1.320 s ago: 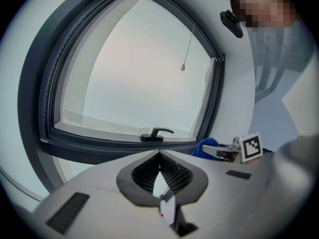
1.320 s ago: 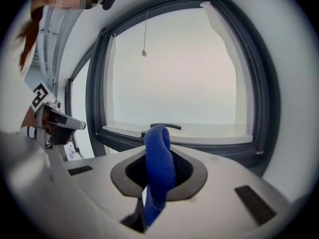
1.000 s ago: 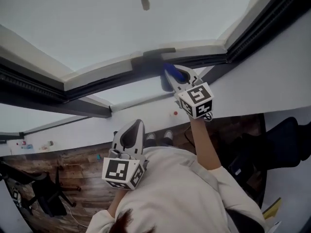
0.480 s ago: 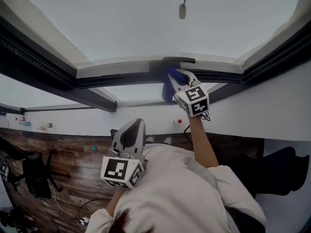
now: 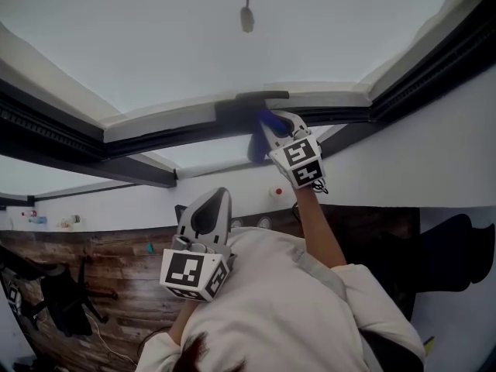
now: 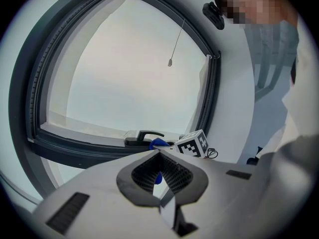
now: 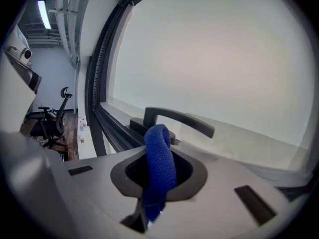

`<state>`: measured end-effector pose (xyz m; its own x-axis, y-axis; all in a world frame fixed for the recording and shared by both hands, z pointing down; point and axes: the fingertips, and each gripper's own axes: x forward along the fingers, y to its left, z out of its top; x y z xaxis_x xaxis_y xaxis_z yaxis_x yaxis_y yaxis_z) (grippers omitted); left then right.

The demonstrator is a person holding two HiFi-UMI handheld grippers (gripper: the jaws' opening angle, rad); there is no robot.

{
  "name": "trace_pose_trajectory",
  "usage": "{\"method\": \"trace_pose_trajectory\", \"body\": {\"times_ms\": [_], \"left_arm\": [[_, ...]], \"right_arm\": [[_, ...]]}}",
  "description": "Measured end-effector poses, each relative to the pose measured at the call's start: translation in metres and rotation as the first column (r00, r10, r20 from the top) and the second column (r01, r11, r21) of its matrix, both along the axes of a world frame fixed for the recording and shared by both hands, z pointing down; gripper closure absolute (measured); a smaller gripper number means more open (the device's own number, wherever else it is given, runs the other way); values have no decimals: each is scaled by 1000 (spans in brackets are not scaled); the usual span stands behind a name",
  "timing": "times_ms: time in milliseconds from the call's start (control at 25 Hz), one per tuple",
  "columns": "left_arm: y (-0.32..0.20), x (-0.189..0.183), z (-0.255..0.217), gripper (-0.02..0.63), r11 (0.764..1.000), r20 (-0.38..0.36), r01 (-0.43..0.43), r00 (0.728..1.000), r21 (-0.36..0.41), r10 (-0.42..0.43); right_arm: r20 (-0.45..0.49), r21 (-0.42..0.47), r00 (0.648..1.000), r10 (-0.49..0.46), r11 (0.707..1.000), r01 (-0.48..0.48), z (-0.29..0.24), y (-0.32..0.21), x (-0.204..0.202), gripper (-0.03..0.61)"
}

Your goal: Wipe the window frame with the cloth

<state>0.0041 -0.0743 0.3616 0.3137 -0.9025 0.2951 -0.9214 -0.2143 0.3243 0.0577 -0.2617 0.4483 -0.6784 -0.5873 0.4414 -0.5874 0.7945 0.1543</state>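
While right gripper [image 5: 272, 123] pinches cloth [image 7: 159, 166] upright between its jaws, beside handle [image 7: 180, 119], left gripper [image 5: 219, 201] closed

I see a weighted cord [image 5: 247, 18] hanging up top. Black handle [image 7: 184, 119], lever lying sideways. Wood floor [image 5: 124, 281] below, dark chair [image 5: 66, 304] on it at left. Ceiling light [image 7: 44, 14] lit.

Right claw [image 5: 270, 125] is raised to the far window frame [image 5: 170, 119], with the blue cloth [image 5: 270, 120] against it just below the black handle [image 5: 261, 96]. Left claw [image 5: 220, 196] is low and near, by the person's chest, well apart from the frame.
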Motion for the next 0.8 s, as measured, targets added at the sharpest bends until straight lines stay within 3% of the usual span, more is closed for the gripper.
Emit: {"method": "trace_pose_trajectory", "body": {"times_ms": [280,800], "left_arm": [[-4,11,0,608,998,-12,-55,998,4,55],[1,3,1,608,1000,-11,-15,1000,1,15]], "right_arm": [[-13,12,999,32,999,-31,-1,-4,13,534],[-1,4,998,69,998,-69,-1,-10,30,534]]}}
